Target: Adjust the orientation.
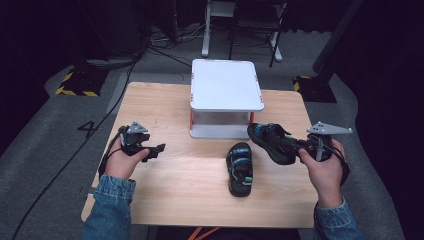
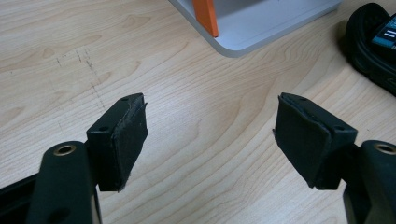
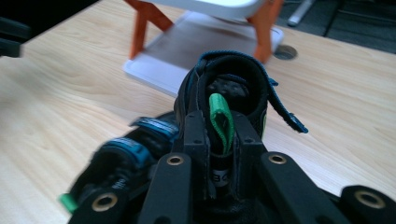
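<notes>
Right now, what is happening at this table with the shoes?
A person sits at a wooden table with tongs in each hand. The right tongs are shut on the heel of one black sandal, held near the white two-level shelf. The second sandal lies on the table in front of the shelf, apart from it. The left tongs are open and hold nothing, above bare wood to the left.

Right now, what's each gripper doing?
Left gripper: open, empty, above the table.
Right gripper: shut on a shoe's heel.
</notes>
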A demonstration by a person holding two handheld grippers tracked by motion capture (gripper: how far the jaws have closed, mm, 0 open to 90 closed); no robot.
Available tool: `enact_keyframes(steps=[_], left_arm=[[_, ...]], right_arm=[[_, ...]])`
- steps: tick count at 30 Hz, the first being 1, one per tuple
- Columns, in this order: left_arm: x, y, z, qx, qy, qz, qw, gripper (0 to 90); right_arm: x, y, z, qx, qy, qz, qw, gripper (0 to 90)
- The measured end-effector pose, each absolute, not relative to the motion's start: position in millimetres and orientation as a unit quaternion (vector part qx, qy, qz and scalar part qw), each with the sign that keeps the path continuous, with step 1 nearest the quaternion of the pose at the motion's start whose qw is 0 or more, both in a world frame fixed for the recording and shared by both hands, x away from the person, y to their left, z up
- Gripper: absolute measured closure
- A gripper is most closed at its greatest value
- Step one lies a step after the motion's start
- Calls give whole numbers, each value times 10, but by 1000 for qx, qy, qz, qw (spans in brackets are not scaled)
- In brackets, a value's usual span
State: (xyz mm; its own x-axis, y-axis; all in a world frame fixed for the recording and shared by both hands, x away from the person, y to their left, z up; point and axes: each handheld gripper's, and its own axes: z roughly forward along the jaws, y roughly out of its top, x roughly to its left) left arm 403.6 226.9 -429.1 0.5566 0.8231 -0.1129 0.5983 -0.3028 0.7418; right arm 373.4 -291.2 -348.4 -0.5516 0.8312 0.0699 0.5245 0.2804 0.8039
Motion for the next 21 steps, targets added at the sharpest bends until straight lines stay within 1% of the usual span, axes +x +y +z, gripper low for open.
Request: enact_keyframes(steps=[5,9,11,12,15,17,18,21], left_arm=[[4039,2272,-4295,794,448,146,384,261],[4035,2273,-4290,794,447,145,386,261],[4035,2276,-4287,793,447,145,388,261],[4036,2279,-4285,794,447,144,387,261],[4039,2276,-4291,793,449,143,386,261],[4046,2270,-4299,795,448,142,385,261],[4049,2266,-4301,795,447,143,385,261],[4048,2250,-4301,796,445,141,384,261]], right_arm=[[3832,-2876,-3683,449,789,372,193,798],[3924,-2809,-3878,453,799,357,168,795],[3952,-2793,-3948,455,803,348,165,795],[3956,-2781,-3977,455,808,329,179,795],[3931,-2765,-3981,450,813,316,192,794],[3896,-2728,-4002,444,822,310,178,794],[3868,-2691,-4031,438,828,313,158,794],[3796,-2595,-4102,424,842,309,129,793]])
